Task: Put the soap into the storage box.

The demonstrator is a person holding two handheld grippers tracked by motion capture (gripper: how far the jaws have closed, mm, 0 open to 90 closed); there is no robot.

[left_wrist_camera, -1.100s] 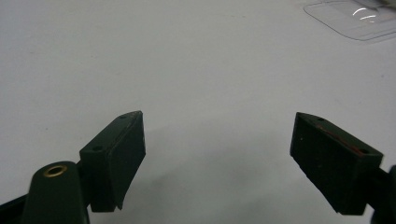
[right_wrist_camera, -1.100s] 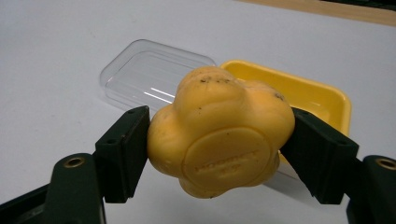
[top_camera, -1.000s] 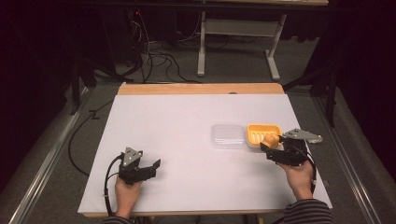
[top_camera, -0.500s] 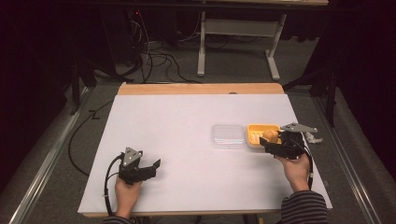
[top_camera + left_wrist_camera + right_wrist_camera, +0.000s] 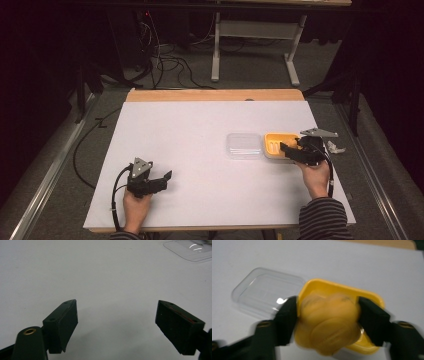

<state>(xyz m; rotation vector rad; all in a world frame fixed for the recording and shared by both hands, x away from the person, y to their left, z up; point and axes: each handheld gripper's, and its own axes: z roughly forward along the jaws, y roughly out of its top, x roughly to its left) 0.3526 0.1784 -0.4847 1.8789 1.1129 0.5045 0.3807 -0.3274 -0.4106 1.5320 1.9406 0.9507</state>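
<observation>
Scene: A white table (image 5: 200,150) seen from above, with a person's two hands entering from the bottom edge, each holding a black two-fingered gripper.

Right gripper (image 5: 327,315): In the right gripper view its jaws have just been closing, and the fingers (image 5: 287,317) now press on either side of a soft, lumpy yellow-orange object (image 5: 329,322), blurred, possibly a toy pastry or sponge. In the high view this gripper (image 5: 292,151) sits at centre right of the frame.

Held object, location: It lies directly between the fingers, over a yellow rectangular tray (image 5: 342,290), at the tray's near end. Whether it rests on the tray floor or is just clear of it cannot be told.

Tray and lid: The tray's long side runs left to right in the right gripper view. A clear plastic lid (image 5: 244,145) lies flat just beside it, toward frame centre.

Left gripper (image 5: 116,322): Jaws spread wide with nothing between them, over bare table at lower left of the high view (image 5: 162,179), well apart from the tray.

Nearer hand: The right, by far; any next move with the object falls to it.
</observation>
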